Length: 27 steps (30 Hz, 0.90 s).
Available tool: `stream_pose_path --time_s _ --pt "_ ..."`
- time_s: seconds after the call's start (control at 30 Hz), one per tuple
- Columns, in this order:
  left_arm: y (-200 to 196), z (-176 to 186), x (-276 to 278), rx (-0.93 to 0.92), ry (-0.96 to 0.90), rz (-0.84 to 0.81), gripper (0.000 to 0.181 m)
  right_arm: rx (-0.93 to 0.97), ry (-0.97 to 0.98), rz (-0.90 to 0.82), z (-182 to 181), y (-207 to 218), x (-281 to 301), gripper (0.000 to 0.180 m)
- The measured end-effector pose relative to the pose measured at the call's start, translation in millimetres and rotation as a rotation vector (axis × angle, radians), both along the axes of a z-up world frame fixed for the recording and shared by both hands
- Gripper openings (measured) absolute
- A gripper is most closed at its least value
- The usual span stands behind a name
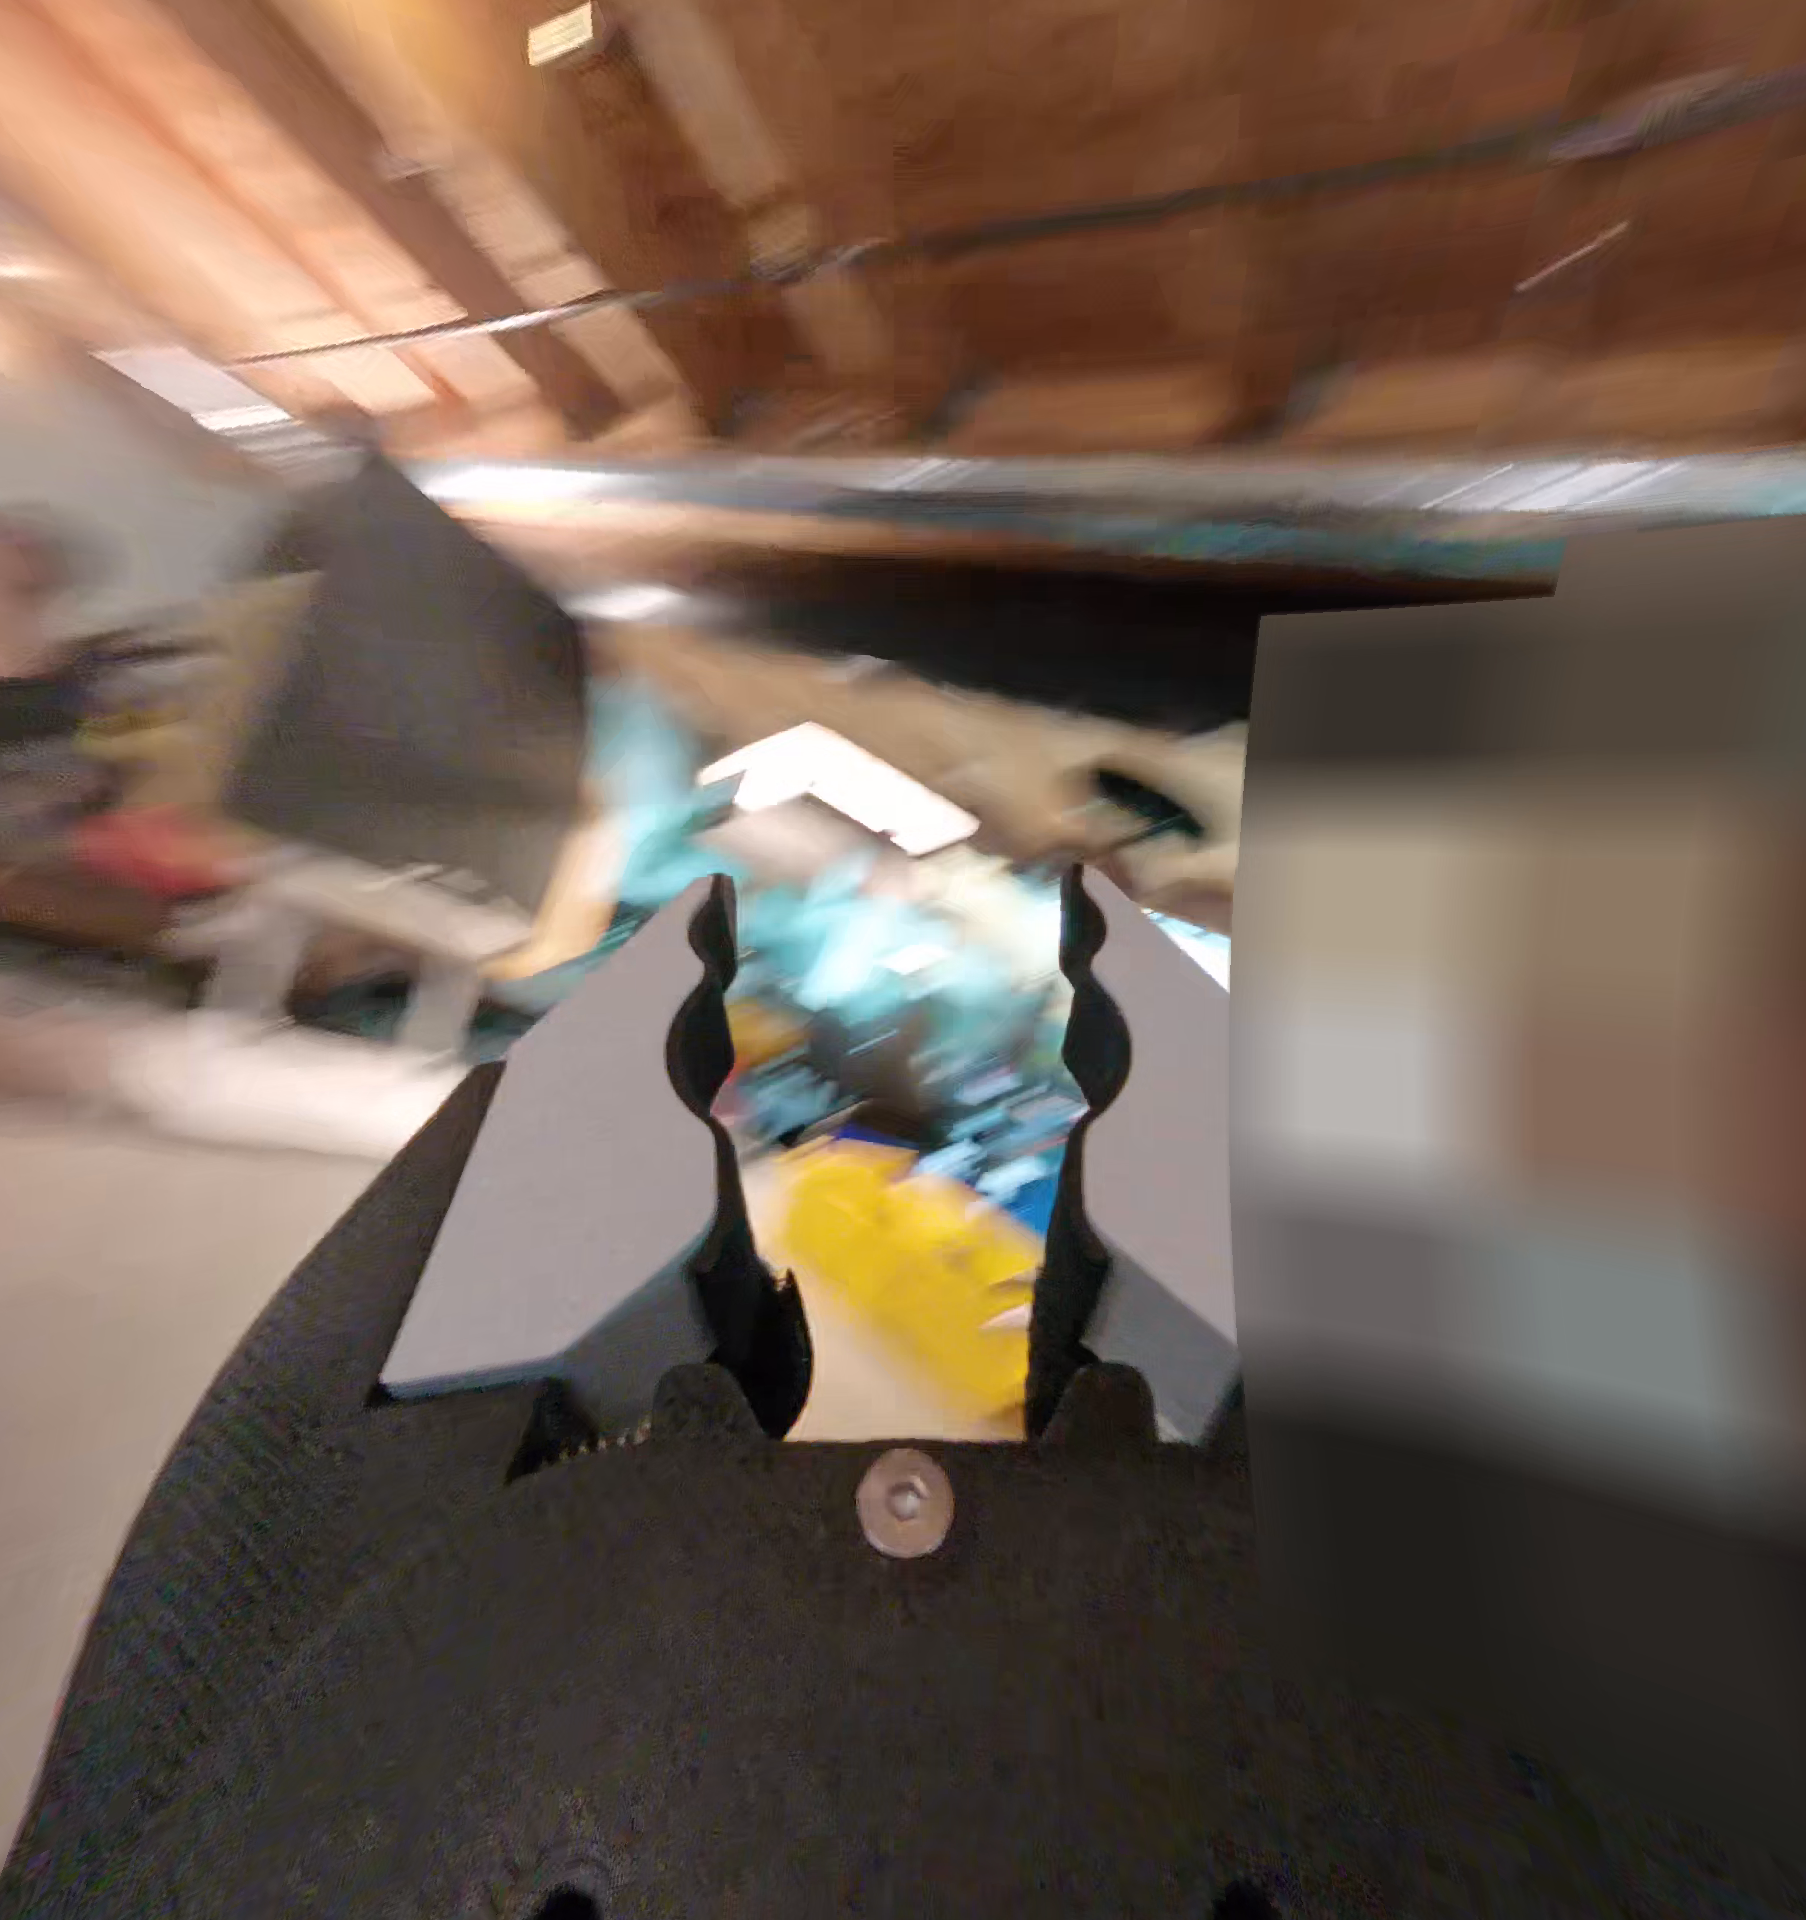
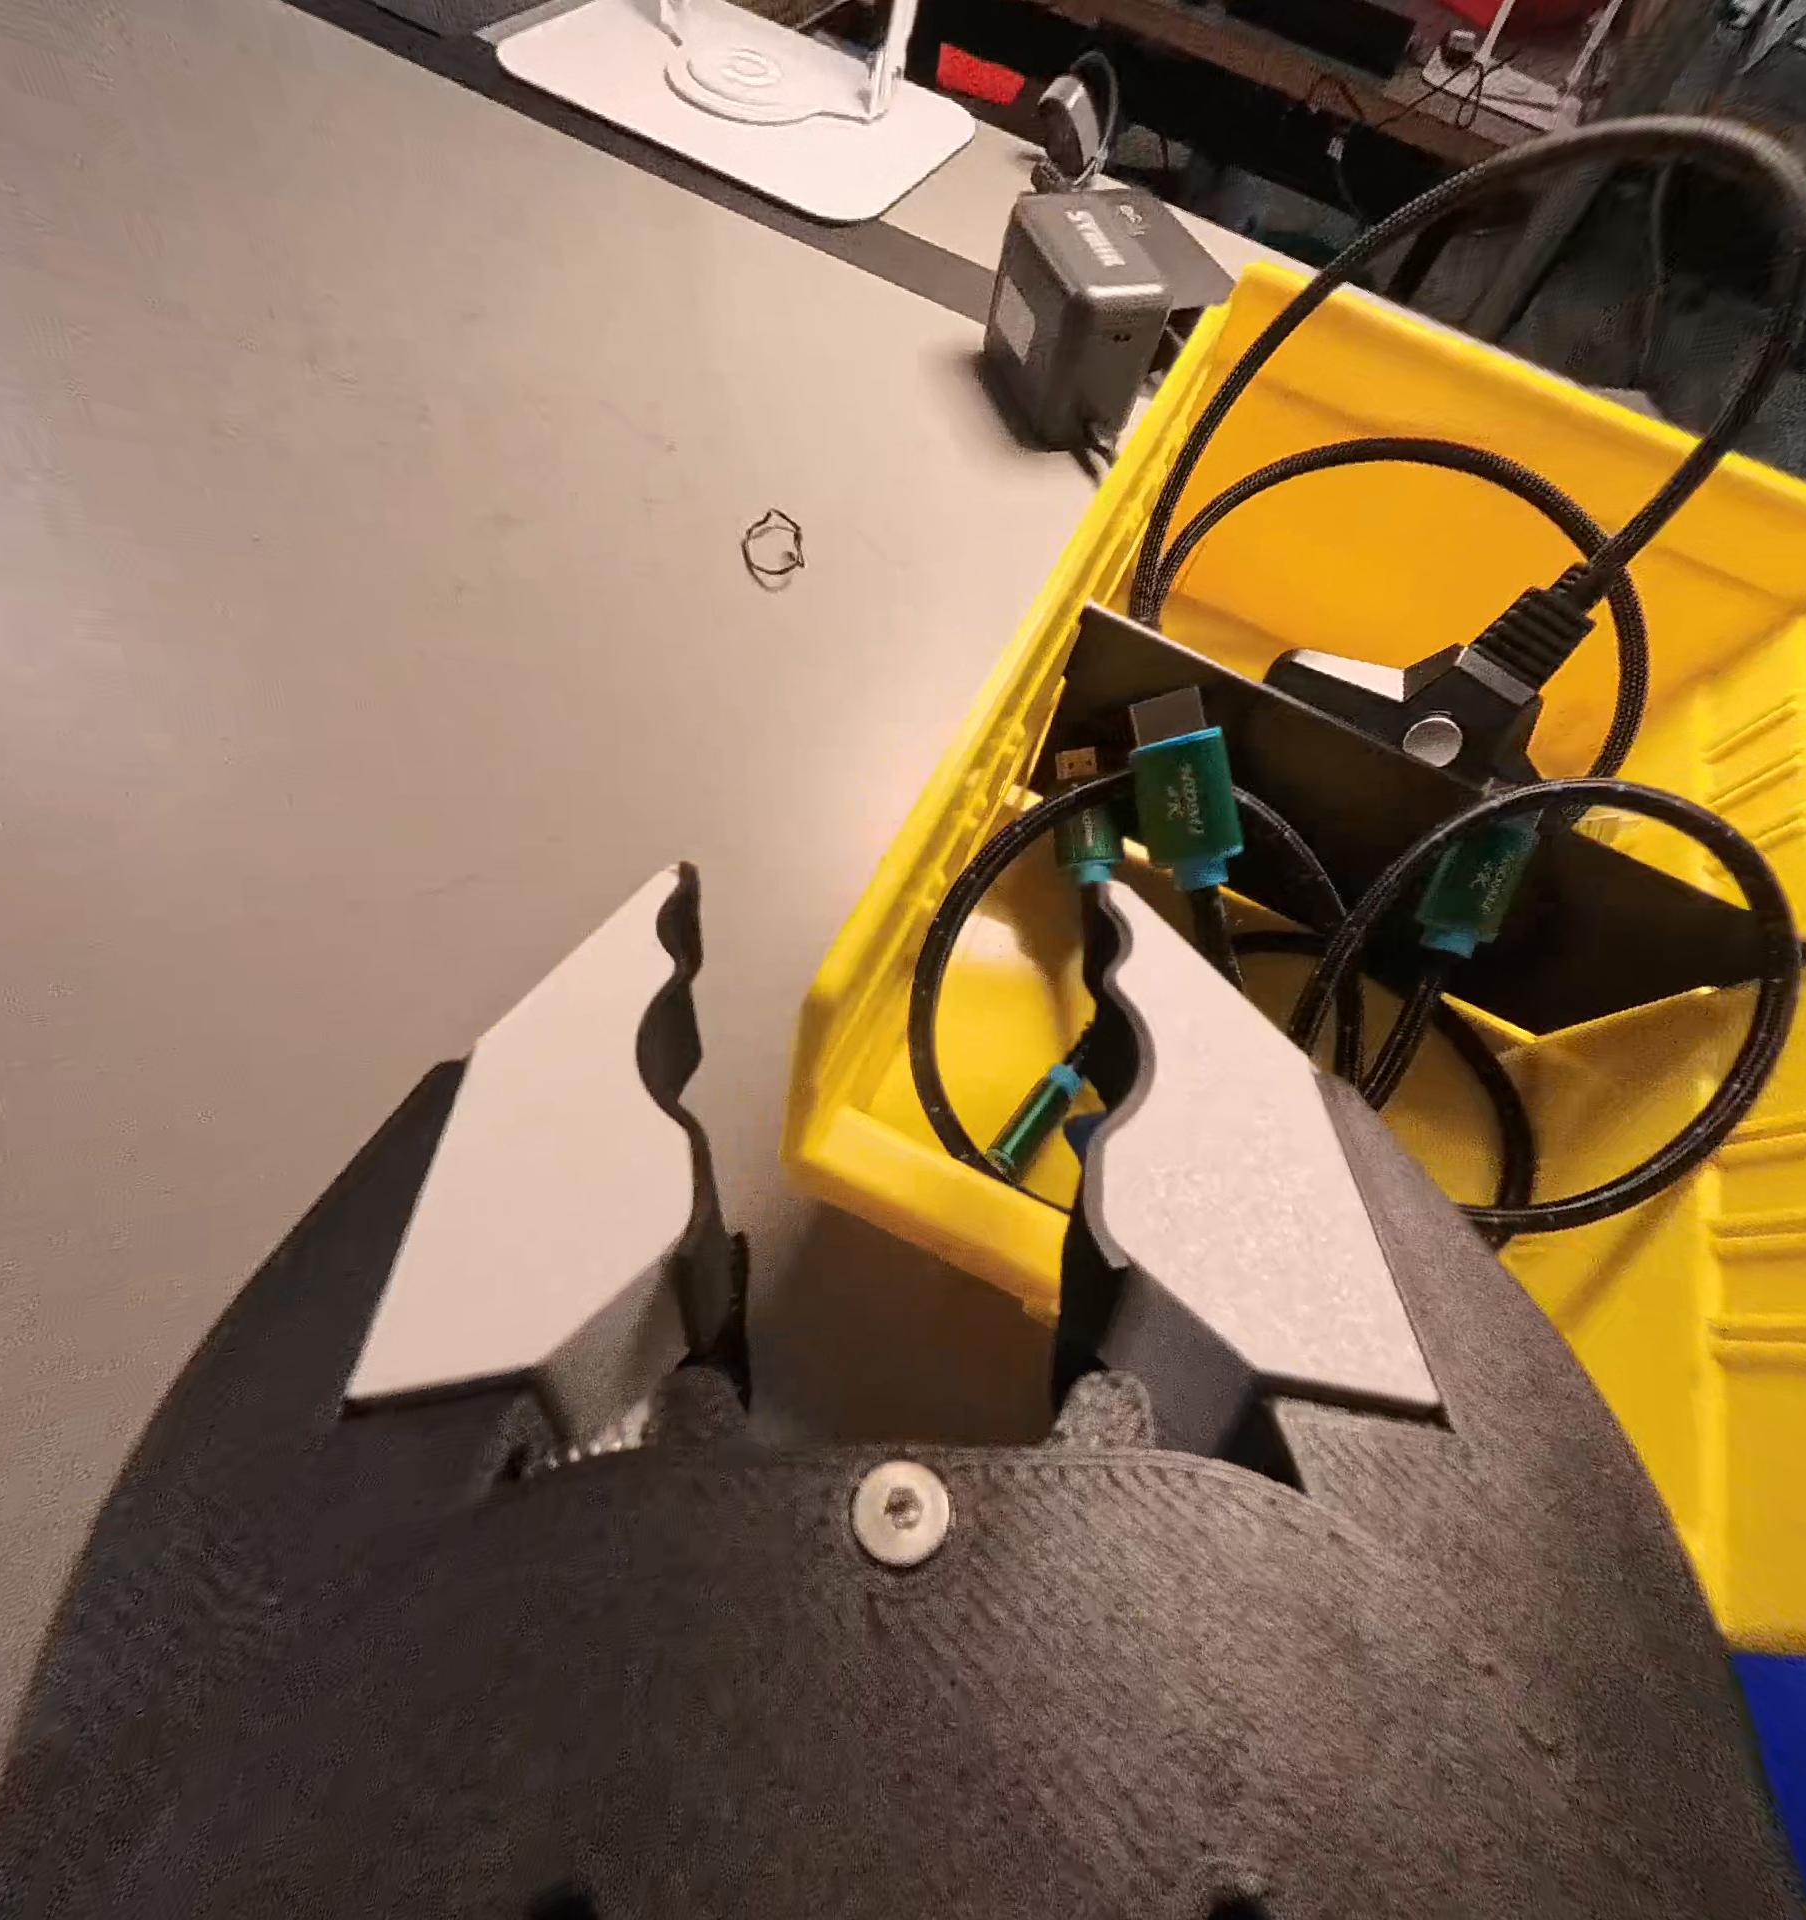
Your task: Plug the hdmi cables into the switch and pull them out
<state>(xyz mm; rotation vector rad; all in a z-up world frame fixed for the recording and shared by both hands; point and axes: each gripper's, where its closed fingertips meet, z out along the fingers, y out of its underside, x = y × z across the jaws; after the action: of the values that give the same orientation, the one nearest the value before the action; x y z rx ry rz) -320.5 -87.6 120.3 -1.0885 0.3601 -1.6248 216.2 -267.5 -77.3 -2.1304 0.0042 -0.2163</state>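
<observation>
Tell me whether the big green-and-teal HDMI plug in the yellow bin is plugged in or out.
Out. The green-and-teal plug lies loose in the yellow bin, its metal tip bare against the black divider.

We find the bench [image 2: 307, 520] bare and passable left of the yellow bin [image 2: 982, 883], save a small wire loop [image 2: 773, 551] and a dark power adapter [image 2: 1070, 312] touching the bin's far corner. Inside the bin, looped black cables [image 2: 1564, 1039] and a black divider [image 2: 1605, 935] crowd the near compartment. The left wrist view is too blurred to judge clearance.
</observation>
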Motion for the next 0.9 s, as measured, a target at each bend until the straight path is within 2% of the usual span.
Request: stream_pose_path --time_s 0.03,0.1,0.17,0.2,0.27,0.33,0.4,0.47,0.5,0.6,0.77,0.9 --pt "30 -31 -4 -0.045 0.194 0.145 0.064 -0.003 -0.016 -0.013 -5 3 1 0.080" --pt "80 -88 -28 -0.099 0.569 0.416 0.066 -0.007 -0.031 -0.024 -15 12 -1 0.082" --pt "117 -132 -64 -0.135 0.880 0.655 0.078 -0.033 -0.041 -0.040 -26 22 -2 0.081" --pt "130 -149 -78 -0.141 1.000 0.731 0.082 -0.052 -0.064 -0.056 -31 26 1 0.078" --pt "146 -179 -86 -0.155 1.152 0.762 0.085 -0.088 -0.106 -0.108 -41 30 9 0.064" --pt "157 -205 -80 -0.171 1.222 0.730 0.081 -0.087 -0.115 -0.164 -47 32 17 0.044" --pt "168 -224 -79 -0.166 1.291 0.747 0.071 -0.064 -0.122 -0.208 -46 30 21 0.036" --pt "176 -235 -81 -0.138 1.347 0.776 0.045 -0.062 -0.188 -0.261 -44 21 29 0.023" --pt "176 -236 -78 -0.109 1.343 0.774 0.040 -0.059 -0.214 -0.273 -43 16 30 0.016" --pt "170 -228 -65 -0.009 1.285 0.756 0.009 -0.034 -0.216 -0.259 -42 2 23 0.016" --pt "150 -225 -58 0.127 1.263 0.739 0.004 -0.016 -0.267 -0.218 -40 -26 1 0.017" --pt "121 -225 -43 0.207 1.241 0.650 0.004 -0.015 -0.272 -0.151 -41 -48 -28 0.015"
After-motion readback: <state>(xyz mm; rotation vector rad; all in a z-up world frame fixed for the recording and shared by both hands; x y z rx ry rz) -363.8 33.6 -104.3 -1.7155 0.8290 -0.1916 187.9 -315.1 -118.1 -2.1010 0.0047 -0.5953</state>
